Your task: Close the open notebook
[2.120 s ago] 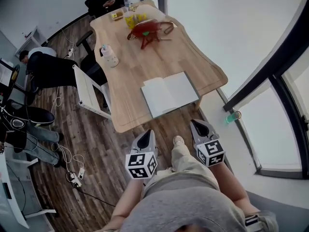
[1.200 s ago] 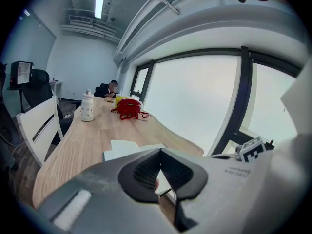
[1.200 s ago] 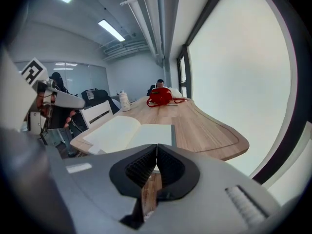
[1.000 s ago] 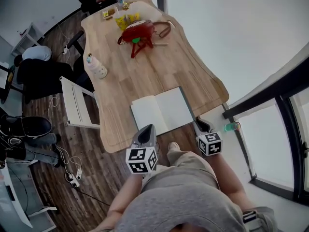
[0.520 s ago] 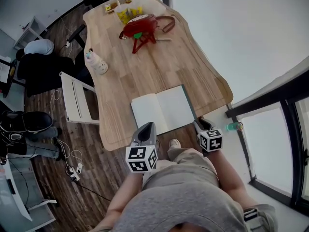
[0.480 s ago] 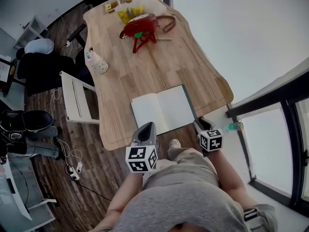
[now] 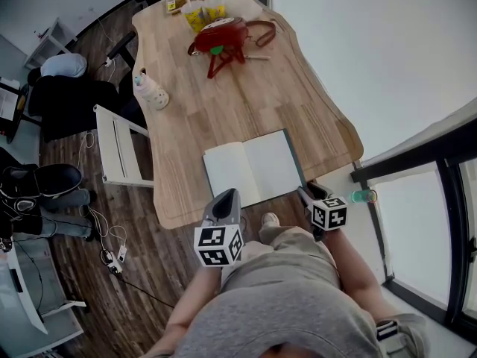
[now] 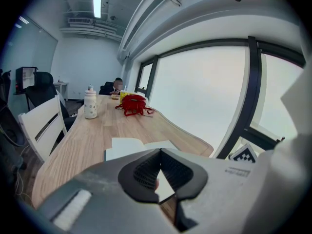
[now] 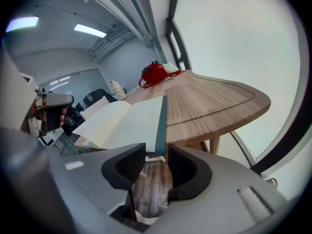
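The white-paged notebook with a teal cover (image 7: 253, 166) is lying open and flat at the near edge of the pale wooden worktop (image 7: 223, 103), so the closing is not yet begun. The right gripper (image 7: 304, 191) is angling down at the cover's right-hand corner. Its fingers (image 9: 130, 162) have just been opening and are standing wide, with the corner in the gap, unpinched. The left gripper (image 7: 227, 196) is hovering off the near edge, fingers together and empty.

Notebook (image 7: 253, 168) open flat, blank pgs, at table (image 7: 223, 103) edge.

Left claw (image 7: 226, 198), right claw (image 7: 305, 192) grey; grey shirt (image 7: 283, 312).
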A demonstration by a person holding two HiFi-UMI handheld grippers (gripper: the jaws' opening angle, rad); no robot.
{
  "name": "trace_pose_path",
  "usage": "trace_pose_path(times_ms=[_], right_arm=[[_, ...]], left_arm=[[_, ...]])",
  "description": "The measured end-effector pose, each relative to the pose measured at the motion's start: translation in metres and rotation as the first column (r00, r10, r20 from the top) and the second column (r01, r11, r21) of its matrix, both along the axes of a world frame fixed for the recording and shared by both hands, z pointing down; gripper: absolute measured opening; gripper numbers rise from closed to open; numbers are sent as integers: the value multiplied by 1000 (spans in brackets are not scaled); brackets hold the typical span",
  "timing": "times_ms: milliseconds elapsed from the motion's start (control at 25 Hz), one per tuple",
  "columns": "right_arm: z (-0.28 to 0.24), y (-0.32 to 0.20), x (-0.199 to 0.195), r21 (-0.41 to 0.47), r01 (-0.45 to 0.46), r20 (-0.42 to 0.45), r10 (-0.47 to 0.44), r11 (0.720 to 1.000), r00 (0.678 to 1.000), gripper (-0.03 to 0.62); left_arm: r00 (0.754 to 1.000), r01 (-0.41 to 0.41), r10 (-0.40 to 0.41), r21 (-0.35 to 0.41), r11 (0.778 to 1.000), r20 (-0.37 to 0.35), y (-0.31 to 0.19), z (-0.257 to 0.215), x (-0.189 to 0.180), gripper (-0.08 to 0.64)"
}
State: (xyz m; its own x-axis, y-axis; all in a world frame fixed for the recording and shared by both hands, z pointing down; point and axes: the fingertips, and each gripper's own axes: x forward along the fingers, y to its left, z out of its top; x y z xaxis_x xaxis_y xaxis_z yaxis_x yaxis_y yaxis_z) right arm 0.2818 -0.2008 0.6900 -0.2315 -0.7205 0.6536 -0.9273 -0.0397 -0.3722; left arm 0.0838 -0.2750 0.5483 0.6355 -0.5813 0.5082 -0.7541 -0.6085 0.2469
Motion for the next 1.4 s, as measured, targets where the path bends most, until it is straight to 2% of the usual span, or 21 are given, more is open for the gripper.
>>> trace_pose_path(times_ms=[280, 440, 520, 640, 1120, 1400], right_arm=[[1, 0, -2, -7, 10, 40, -10, 1000, 999, 128], [-4, 1, 1, -6, 18, -5, -18, 1000, 1000, 112], [-8, 0, 3, 3, 12, -34, -12, 1000, 999, 45], [-12, -2, 3, 11, 21, -50, -20, 1000, 999, 21], [-47, -14, 0, 69, 61, -68, -56, 996, 996, 11], [-78, -25, -8, 137, 104, -84, -93, 985, 992, 9]], left_arm=[[1000, 3, -3, 7, 1000, -6, 0, -1, 3, 5], [1000, 10, -10, 9, 1000, -7, -1, -2, 4, 5], [1000, 14, -14, 8, 1000, -7, -1, -2, 3, 5], [1000, 14, -14, 7, 1000, -9, 0, 0, 4, 5], [1000, 21, -21, 17, 1000, -22, -3, -5, 7, 5], [999, 42, -41, 22, 999, -27, -4, -7, 1, 5]])
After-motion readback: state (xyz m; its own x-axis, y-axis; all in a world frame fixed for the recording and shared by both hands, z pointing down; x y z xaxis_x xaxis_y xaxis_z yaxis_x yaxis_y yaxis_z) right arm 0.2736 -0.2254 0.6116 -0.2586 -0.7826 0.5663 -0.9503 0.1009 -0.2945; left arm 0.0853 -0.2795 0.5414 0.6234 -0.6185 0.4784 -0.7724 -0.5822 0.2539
